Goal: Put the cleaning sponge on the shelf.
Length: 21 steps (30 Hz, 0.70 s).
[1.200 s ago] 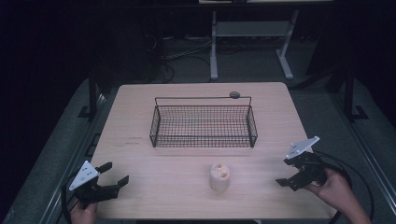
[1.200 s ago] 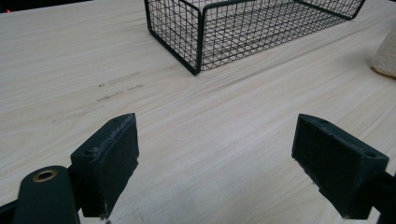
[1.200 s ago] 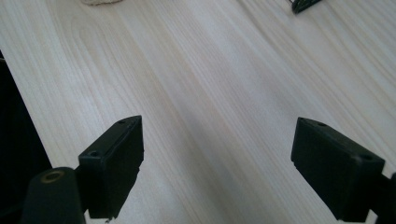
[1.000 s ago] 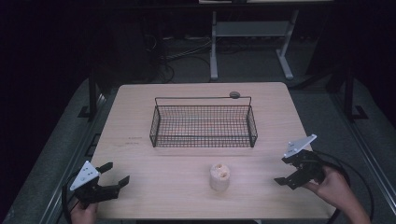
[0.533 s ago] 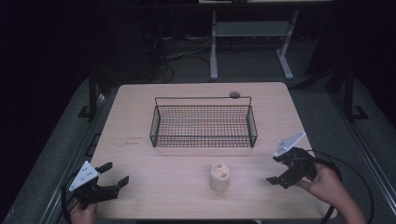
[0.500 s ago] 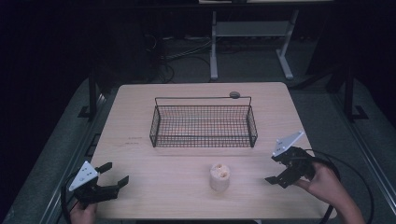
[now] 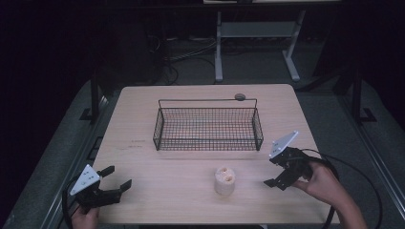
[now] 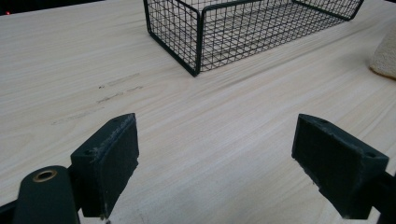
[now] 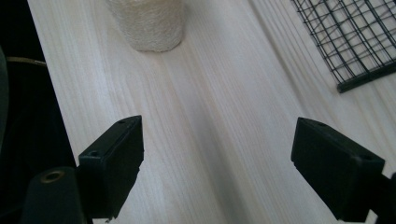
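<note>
A cream, porous cylinder (image 7: 224, 180) stands upright near the front of the wooden table (image 7: 138, 114). Behind it, mid-table, sits a black wire basket (image 7: 207, 125) with nothing in it. My right gripper (image 7: 271, 171) hovers open a short way right of the cylinder, jaws pointing at it. In the right gripper view, the gripper (image 9: 217, 158) is open, with the cylinder (image 9: 149, 23) ahead and the basket corner (image 9: 355, 42) at the upper right. My left gripper (image 7: 117, 177) rests open at the front left corner. In the left gripper view, the gripper (image 8: 215, 154) faces the basket (image 8: 243, 28).
A small dark round object (image 7: 239, 97) lies on the table just behind the basket. Beyond the far edge stand a metal frame (image 7: 253, 33) and loose cables (image 7: 181, 52) on the floor. Faint pencil marks (image 8: 107, 91) streak the wood left of the basket.
My right gripper has moved left and slightly forward, closer to the cream cylinder. The left gripper, the basket and the cylinder have stayed put.
</note>
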Tool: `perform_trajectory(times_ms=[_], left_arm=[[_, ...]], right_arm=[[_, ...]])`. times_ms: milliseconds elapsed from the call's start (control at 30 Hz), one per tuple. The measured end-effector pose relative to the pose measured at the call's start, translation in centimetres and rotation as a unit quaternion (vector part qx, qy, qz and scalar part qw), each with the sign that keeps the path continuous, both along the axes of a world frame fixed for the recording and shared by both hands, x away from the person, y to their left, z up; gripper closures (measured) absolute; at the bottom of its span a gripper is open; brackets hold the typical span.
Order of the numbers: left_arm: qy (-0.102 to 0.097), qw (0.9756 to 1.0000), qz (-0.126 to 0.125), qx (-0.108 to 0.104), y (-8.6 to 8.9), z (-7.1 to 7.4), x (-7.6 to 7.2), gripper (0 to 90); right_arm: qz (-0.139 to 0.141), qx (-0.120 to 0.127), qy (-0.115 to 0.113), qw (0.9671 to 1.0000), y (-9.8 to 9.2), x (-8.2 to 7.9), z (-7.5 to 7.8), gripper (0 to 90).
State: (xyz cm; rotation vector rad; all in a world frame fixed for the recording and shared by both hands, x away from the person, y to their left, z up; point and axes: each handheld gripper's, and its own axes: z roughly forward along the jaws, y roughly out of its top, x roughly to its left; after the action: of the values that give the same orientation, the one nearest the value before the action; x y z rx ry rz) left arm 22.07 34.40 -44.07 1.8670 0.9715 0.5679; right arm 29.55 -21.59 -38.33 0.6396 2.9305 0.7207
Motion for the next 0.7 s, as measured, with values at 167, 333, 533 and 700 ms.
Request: perform_trajectory(times_ms=[167,333,533,700], left_arm=[[0.000,1.0000,0.000,0.002,0.0,0.0,0.0,13.9],[0.000,1.0000,0.000,0.001,0.0,0.0,0.0,13.9],[0.000,1.0000,0.001,-0.001,0.0,0.0,0.0,13.9],[-0.001,1.0000,0.002,-0.001,0.0,0.0,0.0,13.9]], right_arm=[[0.012,-0.004,0.003,0.9999,1.0,0.3,0.2,16.4],[0.020,-0.009,0.005,0.9997,1.6,0.4,0.4,16.4],[0.028,-0.011,0.009,0.9995,2.3,0.6,0.5,16.4],[0.034,-0.015,0.012,0.9993,2.9,0.7,0.5,16.4]])
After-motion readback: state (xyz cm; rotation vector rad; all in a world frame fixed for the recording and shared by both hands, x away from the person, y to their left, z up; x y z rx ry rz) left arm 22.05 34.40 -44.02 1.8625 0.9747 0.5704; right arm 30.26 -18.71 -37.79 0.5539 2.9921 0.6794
